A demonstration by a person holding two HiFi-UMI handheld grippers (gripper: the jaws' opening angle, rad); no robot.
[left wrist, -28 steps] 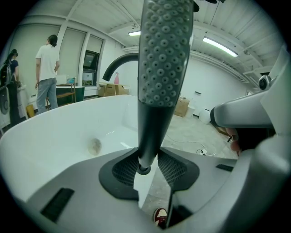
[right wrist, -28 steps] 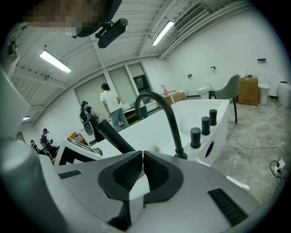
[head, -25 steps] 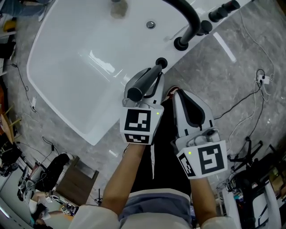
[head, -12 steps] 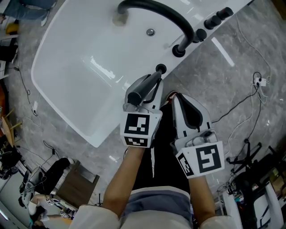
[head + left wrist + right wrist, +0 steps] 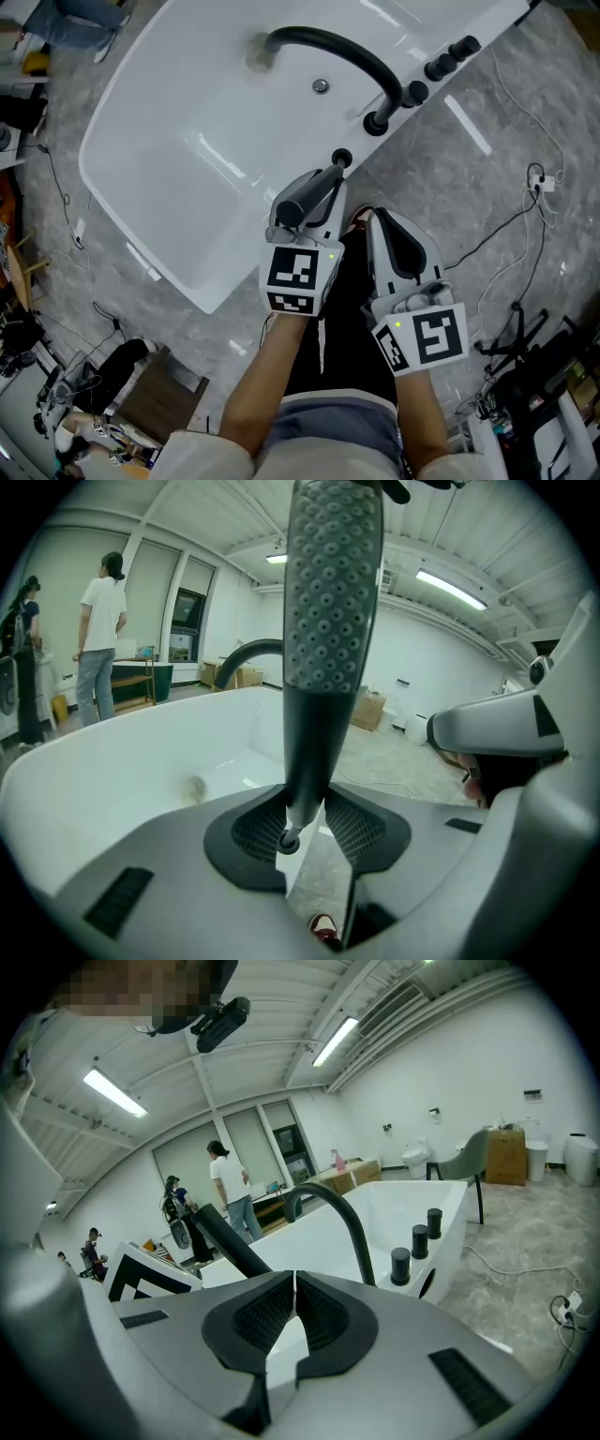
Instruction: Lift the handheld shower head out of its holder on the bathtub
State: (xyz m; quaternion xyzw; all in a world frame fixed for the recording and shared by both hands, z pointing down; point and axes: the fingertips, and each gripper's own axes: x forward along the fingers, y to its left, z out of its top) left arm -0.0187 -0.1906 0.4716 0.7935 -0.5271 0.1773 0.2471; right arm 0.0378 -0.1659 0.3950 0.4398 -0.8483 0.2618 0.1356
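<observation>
No words, numbers or brand names can be read in any view. The only sign-like marks are black-and-white square code patterns, and they carry no letters or digits. One sits on the cube of the left claw, near the middle of the head view. Another is on the cube of the right claw, towards 4 o'clock in the head view. A corner of the left cube's pattern also shows at 9 o'clock in the right gripper view. The cardboard boxes in the far background are too small and blurred for any print on them to be made out.
</observation>
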